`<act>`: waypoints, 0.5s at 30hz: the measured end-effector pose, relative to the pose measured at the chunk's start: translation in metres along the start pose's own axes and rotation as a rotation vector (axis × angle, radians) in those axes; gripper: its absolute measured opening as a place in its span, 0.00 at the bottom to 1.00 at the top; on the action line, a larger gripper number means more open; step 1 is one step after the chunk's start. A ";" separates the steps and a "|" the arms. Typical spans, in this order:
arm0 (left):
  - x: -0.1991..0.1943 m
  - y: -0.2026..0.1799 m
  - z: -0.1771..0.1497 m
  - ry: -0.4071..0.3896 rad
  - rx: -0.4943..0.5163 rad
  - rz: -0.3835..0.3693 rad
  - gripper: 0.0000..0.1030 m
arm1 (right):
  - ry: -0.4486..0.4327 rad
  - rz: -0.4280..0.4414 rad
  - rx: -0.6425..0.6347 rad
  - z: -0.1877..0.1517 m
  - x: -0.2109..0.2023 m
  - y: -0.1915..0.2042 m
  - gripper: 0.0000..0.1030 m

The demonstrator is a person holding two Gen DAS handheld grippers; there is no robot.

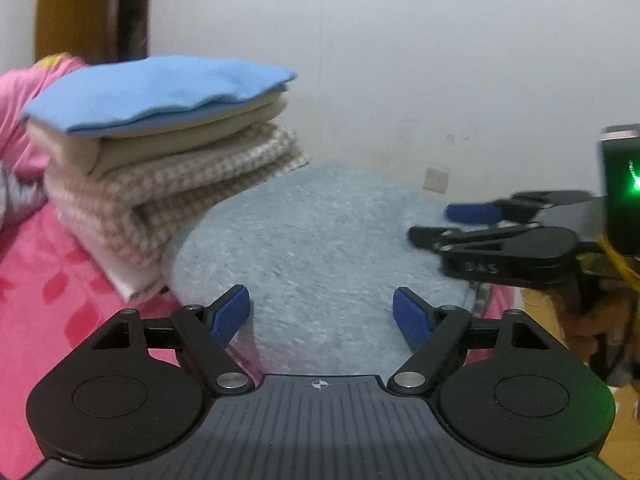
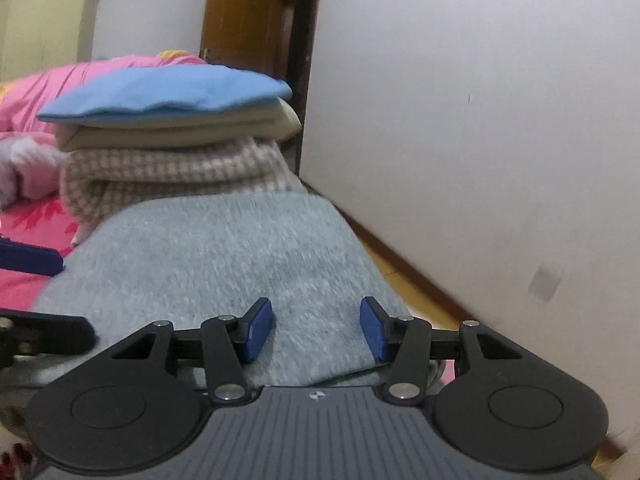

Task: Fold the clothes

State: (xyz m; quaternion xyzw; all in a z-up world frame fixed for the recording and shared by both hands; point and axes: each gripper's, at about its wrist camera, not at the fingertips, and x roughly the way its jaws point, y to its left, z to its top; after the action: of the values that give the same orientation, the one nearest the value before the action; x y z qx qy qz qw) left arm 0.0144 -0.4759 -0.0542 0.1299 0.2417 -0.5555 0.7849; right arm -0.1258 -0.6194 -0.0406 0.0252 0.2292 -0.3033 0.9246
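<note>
A folded light blue fluffy garment (image 1: 320, 232) lies on the pink bed sheet (image 1: 52, 276). It also fills the middle of the right wrist view as the fluffy garment (image 2: 224, 256). My left gripper (image 1: 322, 316) hovers over its near edge, jaws wide apart and holding nothing. My right gripper (image 2: 317, 326) is over the garment's near right part, jaws apart and empty. From the left wrist camera the right gripper (image 1: 444, 224) comes in sideways at the garment's right edge. Behind the garment stands a stack of folded clothes (image 1: 168, 136), with a blue piece on top, then cream and checked beige.
A white wall (image 1: 440, 60) runs close behind and to the right of the bed. A wooden door frame (image 2: 256, 16) stands behind the stack (image 2: 176, 128). A pink quilt (image 2: 44, 84) is bunched at the left. Wooden floor (image 2: 404, 280) shows beside the bed.
</note>
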 end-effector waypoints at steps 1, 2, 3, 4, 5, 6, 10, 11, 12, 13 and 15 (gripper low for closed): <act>-0.006 0.001 0.001 -0.007 -0.008 0.004 0.75 | -0.027 0.002 0.004 0.006 -0.012 0.001 0.50; -0.013 0.001 0.001 -0.023 -0.005 0.010 0.75 | -0.055 0.005 0.011 0.012 -0.025 0.002 0.50; -0.019 0.000 0.001 -0.039 0.001 0.013 0.75 | -0.087 0.012 0.031 0.013 -0.041 0.002 0.50; -0.025 -0.002 -0.001 -0.053 0.010 0.015 0.76 | -0.108 0.017 0.051 0.010 -0.053 -0.001 0.50; -0.028 -0.005 -0.003 -0.056 0.019 0.012 0.76 | -0.119 0.030 0.073 0.006 -0.061 -0.003 0.50; -0.026 -0.009 -0.006 -0.039 0.029 0.007 0.76 | -0.105 0.048 0.090 0.001 -0.060 -0.004 0.50; -0.012 -0.018 -0.019 0.044 0.009 0.007 0.77 | 0.019 0.072 0.130 -0.032 -0.027 -0.002 0.50; -0.017 -0.016 -0.018 0.048 -0.016 0.004 0.77 | 0.024 0.075 0.168 -0.029 -0.033 -0.005 0.50; -0.021 -0.015 -0.017 0.052 -0.042 0.000 0.77 | 0.025 0.076 0.204 -0.026 -0.040 -0.008 0.50; -0.027 -0.013 -0.017 0.049 -0.059 0.005 0.78 | 0.006 0.070 0.223 -0.025 -0.050 -0.009 0.50; -0.043 -0.012 -0.016 0.035 -0.077 0.031 0.81 | -0.012 0.060 0.251 -0.026 -0.069 -0.008 0.50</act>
State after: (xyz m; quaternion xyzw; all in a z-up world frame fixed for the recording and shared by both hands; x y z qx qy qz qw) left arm -0.0122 -0.4379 -0.0446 0.1131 0.2745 -0.5312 0.7935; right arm -0.1899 -0.5835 -0.0330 0.1460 0.1832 -0.3020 0.9241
